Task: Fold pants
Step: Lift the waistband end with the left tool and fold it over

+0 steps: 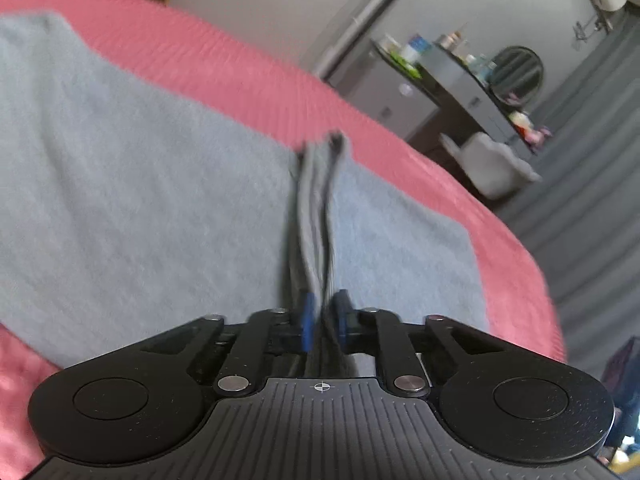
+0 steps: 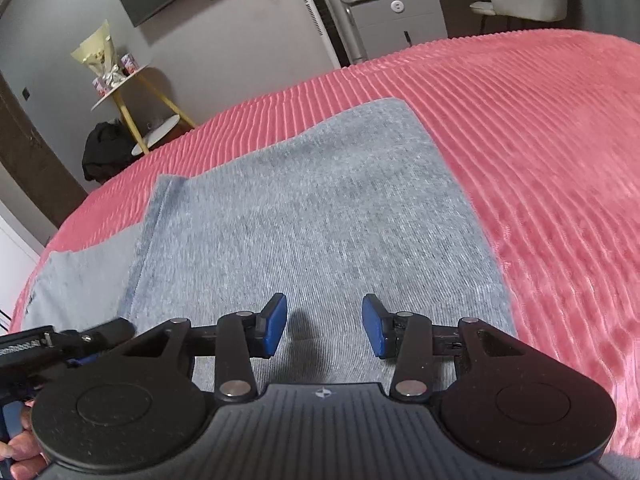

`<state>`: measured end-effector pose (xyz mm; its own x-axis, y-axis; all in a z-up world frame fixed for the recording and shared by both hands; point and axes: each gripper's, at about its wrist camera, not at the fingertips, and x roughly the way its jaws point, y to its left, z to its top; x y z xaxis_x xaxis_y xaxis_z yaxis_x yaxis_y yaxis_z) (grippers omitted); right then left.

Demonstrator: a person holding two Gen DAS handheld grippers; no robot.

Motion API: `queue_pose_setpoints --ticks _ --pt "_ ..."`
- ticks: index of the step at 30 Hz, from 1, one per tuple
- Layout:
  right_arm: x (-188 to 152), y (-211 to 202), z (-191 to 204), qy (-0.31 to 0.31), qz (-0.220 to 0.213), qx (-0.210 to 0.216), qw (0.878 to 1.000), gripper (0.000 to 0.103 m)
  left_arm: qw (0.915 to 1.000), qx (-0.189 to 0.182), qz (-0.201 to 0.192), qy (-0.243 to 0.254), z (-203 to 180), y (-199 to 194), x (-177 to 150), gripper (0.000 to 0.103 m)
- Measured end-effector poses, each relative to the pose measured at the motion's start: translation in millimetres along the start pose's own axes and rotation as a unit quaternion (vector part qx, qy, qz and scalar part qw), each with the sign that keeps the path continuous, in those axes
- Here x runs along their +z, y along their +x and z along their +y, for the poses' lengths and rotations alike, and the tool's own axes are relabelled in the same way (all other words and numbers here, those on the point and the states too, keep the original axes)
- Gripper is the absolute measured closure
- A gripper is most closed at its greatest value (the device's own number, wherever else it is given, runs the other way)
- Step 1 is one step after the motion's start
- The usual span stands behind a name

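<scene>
Grey pants (image 2: 312, 216) lie flat on a pink ribbed bedspread (image 2: 560, 152), one layer folded over another at the left. In the left wrist view the same grey pants (image 1: 140, 184) fill the left and centre. My left gripper (image 1: 323, 320) is shut on a pinched ridge of the pants' edge, which runs forward from between the blue pads (image 1: 308, 320). My right gripper (image 2: 325, 326) hovers just above the near part of the pants, open, with nothing between its blue pads (image 2: 276, 324). The left gripper's body (image 2: 52, 344) shows at the lower left of the right wrist view.
The bed's edge (image 1: 520, 240) curves off to the right, with grey floor beyond. A dark dresser (image 1: 460, 84) with bottles and a round mirror, a pale chair (image 1: 492, 164) and a yellow-legged side table (image 2: 132, 96) stand around the bed. A hand (image 2: 20, 452) holds the left tool.
</scene>
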<state>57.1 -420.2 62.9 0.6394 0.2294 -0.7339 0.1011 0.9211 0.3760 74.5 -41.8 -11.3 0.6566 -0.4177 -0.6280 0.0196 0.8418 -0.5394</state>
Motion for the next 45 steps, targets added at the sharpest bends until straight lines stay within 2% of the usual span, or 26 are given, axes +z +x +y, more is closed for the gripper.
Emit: queue_pose_setpoints --ticks 2,4,6,8,11,13,15,17,18,21,24,27,29,30,31,32,33,35,36,39,41,42,45 --pt "1 2 -6 0.015 0.003 0.001 1.000 0.060 0.9985 0.042 -0.025 -0.023 10 -13 9 0.083" --pt "3 5 -9 0.027 0.007 0.002 1.000 0.059 0.9946 0.055 -0.045 -0.076 34 -32 21 0.037" --pt "4 9 -9 0.030 0.008 0.004 1.000 0.056 0.9861 0.054 -0.076 -0.138 64 -55 30 0.026" --pt "4 12 -7 0.022 0.006 0.007 1.000 0.048 0.9748 0.058 -0.093 -0.194 102 -75 38 0.026" --pt "4 17 -2 0.004 0.001 0.009 1.000 0.037 0.9490 0.110 -0.126 -0.267 155 -97 38 0.027" --pt "3 20 2 -0.004 -0.001 0.011 1.000 0.032 0.9318 0.117 -0.151 -0.308 186 -104 33 0.028" --pt "2 21 3 -0.011 -0.003 0.014 1.000 0.028 0.9212 0.099 -0.154 -0.343 209 -100 33 0.028" --pt "2 22 3 -0.012 -0.004 0.021 1.000 0.023 0.9154 0.109 -0.152 -0.356 220 -91 36 0.028" --pt "3 22 2 -0.011 -0.004 0.025 1.000 0.022 0.9144 0.118 -0.152 -0.356 224 -87 38 0.028" --pt "3 22 -1 -0.003 -0.007 0.036 0.999 0.018 0.9186 0.111 -0.149 -0.348 239 -77 45 0.031" --pt "3 24 -3 -0.001 -0.010 0.043 0.999 0.015 0.9126 0.106 -0.174 -0.354 245 -76 50 0.030" --pt "4 28 -1 -0.008 -0.012 0.049 0.999 0.010 0.9076 0.077 -0.196 -0.363 261 -78 43 0.033" --pt "3 30 1 -0.014 -0.016 0.050 0.999 0.008 0.9028 0.049 -0.218 -0.367 267 -80 42 0.042" --pt "3 30 1 -0.017 -0.017 0.050 0.998 0.007 0.9012 0.037 -0.227 -0.368 271 -79 43 0.051" --pt "3 30 2 -0.018 -0.019 0.050 0.998 0.007 0.9027 0.025 -0.234 -0.360 271 -78 42 0.063" --pt "2 30 1 -0.017 -0.021 0.051 0.998 0.007 0.9065 0.020 -0.239 -0.347 271 -77 44 0.066" --pt "3 31 0 -0.014 -0.022 0.054 0.998 0.006 0.9109 0.020 -0.241 -0.334 269 -75 46 0.065" --pt "3 32 -1 -0.008 -0.025 0.060 0.998 0.004 0.9193 0.043 -0.226 -0.319 267 -67 53 0.049" --pt "3 32 -1 -0.008 -0.027 0.061 0.998 0.004 0.9205 0.063 -0.221 -0.316 265 -62 55 0.038" --pt "3 34 -1 -0.011 -0.033 0.059 0.998 0.004 0.9266 0.080 -0.219 -0.295 260 -49 63 0.038" --pt "1 35 1 -0.018 -0.036 0.056 0.998 0.004 0.9297 0.086 -0.219 -0.283 260 -44 65 0.055" --pt "1 35 2 -0.021 -0.037 0.054 0.998 0.004 0.9313 0.085 -0.217 -0.280 261 -44 66 0.073" --pt "0 35 3 -0.026 -0.039 0.051 0.998 0.004 0.9297 0.073 -0.227 -0.281 259 -52 63 0.080"
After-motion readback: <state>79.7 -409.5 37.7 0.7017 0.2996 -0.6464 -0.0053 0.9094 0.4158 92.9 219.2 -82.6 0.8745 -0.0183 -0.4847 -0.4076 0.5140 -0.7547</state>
